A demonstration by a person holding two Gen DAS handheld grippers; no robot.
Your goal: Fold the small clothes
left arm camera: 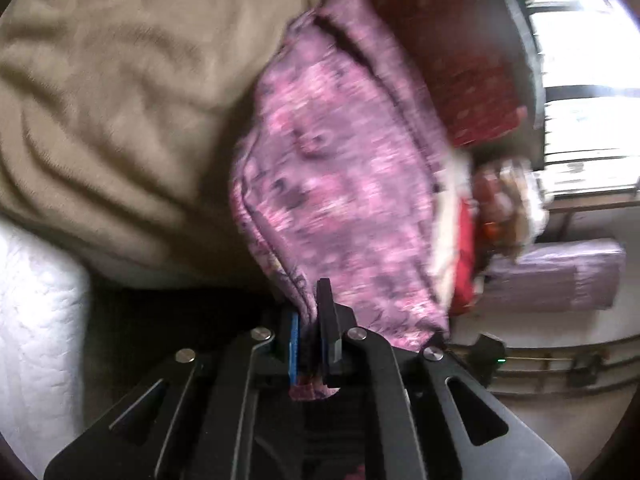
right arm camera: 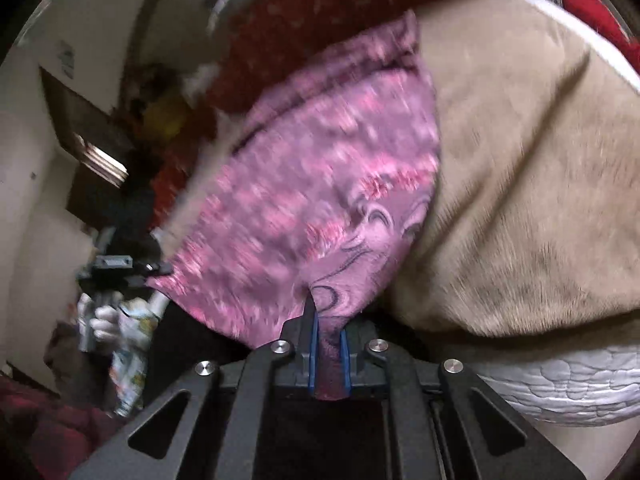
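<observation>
Here the pink cloth is pinched at one edge by the left claw and the right claw, stretched between them above the beige blanket.

Daylit but uneven in both views. Strongest light from the window at the right of the left wrist view, blown out to white glare, with no detail in the panes. White mattress edge also overexposed at lower left. Deep shadow under the beige blanket, nearly black just ahead of the fingers. Heavy motion blur across the pink patterned cloth and red fabric, print smeared into streaks; same smearing in the right wrist view on the cloth and the dim room at left. Fingers sharp by contrast. Fisheye bending and dark vignette at all corners.
</observation>
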